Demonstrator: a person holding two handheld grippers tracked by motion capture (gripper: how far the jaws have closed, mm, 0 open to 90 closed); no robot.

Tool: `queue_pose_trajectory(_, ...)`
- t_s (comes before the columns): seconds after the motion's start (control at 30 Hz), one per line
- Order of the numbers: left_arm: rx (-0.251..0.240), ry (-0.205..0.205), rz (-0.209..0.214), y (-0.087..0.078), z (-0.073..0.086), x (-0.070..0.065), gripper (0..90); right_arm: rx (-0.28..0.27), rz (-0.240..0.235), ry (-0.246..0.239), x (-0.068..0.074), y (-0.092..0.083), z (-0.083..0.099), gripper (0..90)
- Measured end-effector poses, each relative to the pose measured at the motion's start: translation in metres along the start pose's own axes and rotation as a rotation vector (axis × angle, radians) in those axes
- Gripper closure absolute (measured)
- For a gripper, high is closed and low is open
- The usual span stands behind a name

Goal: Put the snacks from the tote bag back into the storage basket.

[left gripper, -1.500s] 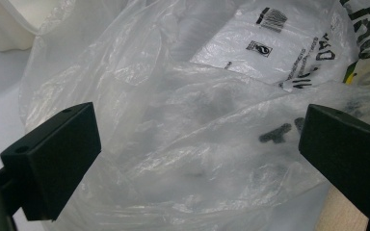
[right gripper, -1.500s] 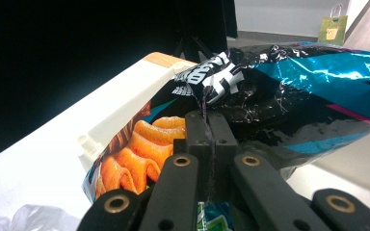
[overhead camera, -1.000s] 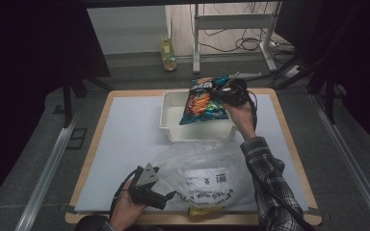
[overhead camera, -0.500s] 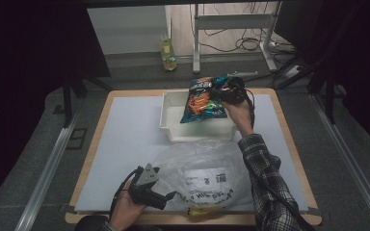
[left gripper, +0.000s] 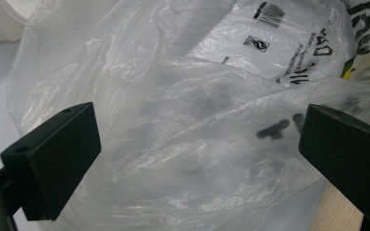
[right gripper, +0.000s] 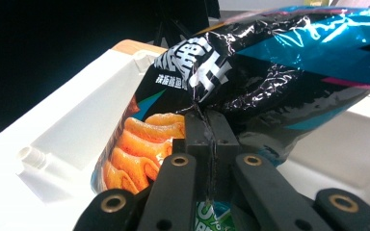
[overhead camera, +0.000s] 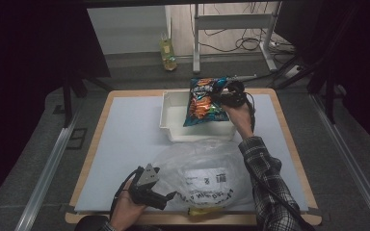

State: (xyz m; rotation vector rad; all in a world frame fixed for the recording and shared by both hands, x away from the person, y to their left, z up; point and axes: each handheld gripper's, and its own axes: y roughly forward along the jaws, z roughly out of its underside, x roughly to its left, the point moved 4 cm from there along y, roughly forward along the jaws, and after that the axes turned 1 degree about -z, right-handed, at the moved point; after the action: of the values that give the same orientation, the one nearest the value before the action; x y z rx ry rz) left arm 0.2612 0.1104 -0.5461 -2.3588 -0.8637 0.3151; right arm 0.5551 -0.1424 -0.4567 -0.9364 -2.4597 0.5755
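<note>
A blue and black snack bag [overhead camera: 204,101] printed with orange snacks hangs over the white bin [overhead camera: 169,115] at the table's far middle. My right gripper [overhead camera: 225,99] is shut on the bag's edge; in the right gripper view its jaws pinch the crinkled foil of the snack bag [right gripper: 270,72] above the white bin [right gripper: 72,139]. A crumpled clear plastic bag [overhead camera: 202,175] with black print lies near the front edge. My left gripper [overhead camera: 166,197] rests at its left side, open, with the plastic bag [left gripper: 197,125] bulging between its wide-apart fingers [left gripper: 58,159].
The white mat [overhead camera: 120,144] covers a wooden table with its front edge [overhead camera: 192,219] close to the plastic bag. Something yellow [overhead camera: 200,211] shows under the plastic bag. A bottle [overhead camera: 167,50] stands on the floor beyond the table.
The right gripper has carried the snack bag slightly higher and farther back over the bin. The left gripper has stayed put at the plastic bag.
</note>
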Motion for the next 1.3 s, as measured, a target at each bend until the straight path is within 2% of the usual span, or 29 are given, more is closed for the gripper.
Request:
queue_pose_trajectory(0.47, -0.006, 0.008, -0.003, 0.000, -0.001, -0.001, 0.8, 0.062, 0.031, 0.029, -0.005, 0.003, 0.010, 87.2)
queue_pose_trajectory(0.63, -0.003, 0.008, -0.005, 0.000, -0.001, -0.001, 0.8, 0.076, 0.038, 0.029, -0.006, 0.004, 0.012, 86.7)
queue_pose_trajectory(0.83, 0.024, 0.003, -0.028, 0.002, 0.001, 0.001, 1.1, 0.092, 0.044, 0.028, -0.008, 0.005, 0.014, 86.1)
queue_pose_trajectory(1.3, 0.018, 0.003, -0.021, 0.002, 0.001, 0.000, 1.1, 0.139, 0.089, 0.016, -0.014, 0.008, 0.020, 84.4)
